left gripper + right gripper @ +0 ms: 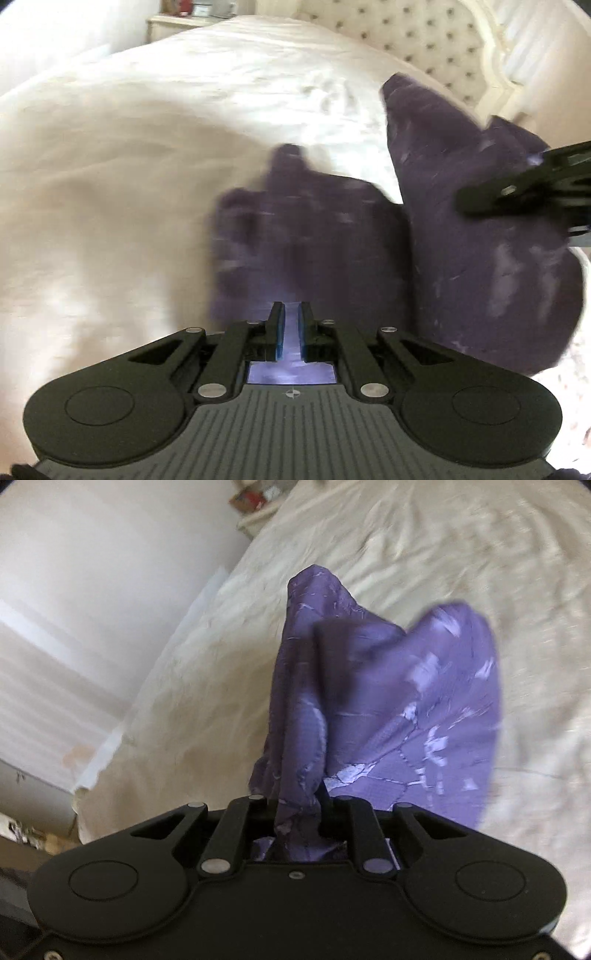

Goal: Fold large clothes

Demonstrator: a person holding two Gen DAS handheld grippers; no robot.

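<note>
Purple garment (388,701), thin woven cloth with pale cracked print, hangs bunched above the wrinkled cream bed (147,166), toward its tufted headboard (424,40) edge. Left tool (290,330) and right tool (297,812) each pinch a fold of it. No legible writing.

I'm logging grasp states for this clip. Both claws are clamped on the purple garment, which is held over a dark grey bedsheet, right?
Not quite. The sheet is not dark grey: the bedsheet is cream-white, as the right wrist view shows. The rest stands: the left claw and the right claw are both clamped on the purple garment.
</note>
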